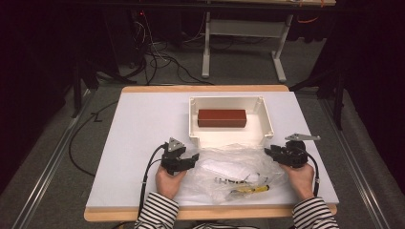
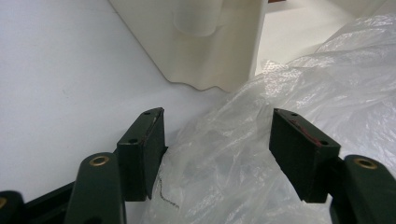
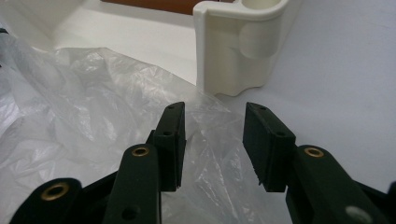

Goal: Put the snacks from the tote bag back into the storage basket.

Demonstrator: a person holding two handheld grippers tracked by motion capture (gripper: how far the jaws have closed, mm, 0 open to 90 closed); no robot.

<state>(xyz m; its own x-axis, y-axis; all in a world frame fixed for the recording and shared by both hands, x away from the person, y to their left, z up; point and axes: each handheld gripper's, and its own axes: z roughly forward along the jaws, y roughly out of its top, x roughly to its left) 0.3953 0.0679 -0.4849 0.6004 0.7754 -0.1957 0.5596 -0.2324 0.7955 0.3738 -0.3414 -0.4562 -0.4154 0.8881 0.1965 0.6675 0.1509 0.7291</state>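
Since both tongs, left (image 1: 184, 160) and right (image 1: 278, 153), sit apart over the bag (image 1: 229, 174) just beside the bin (image 1: 193, 119), thin film could slip or tear.

White worktop (image 1: 143, 124) with a pale wooden edge, filling the middle of the high view from just above centre down to the lower edge. On it, right of centre, an open cream tray (image 1: 193, 119), its near wall close to a crumpled clear plastic bag (image 1: 229, 167) spread across the lower middle of the worktop. Inside the bag, dark lettering and a small yellow item (image 1: 250, 189) near the bottom, too small to identify. Bag's edge touching the tray's corner in the upper middle of the left gripper view. Left part of the surface bare.
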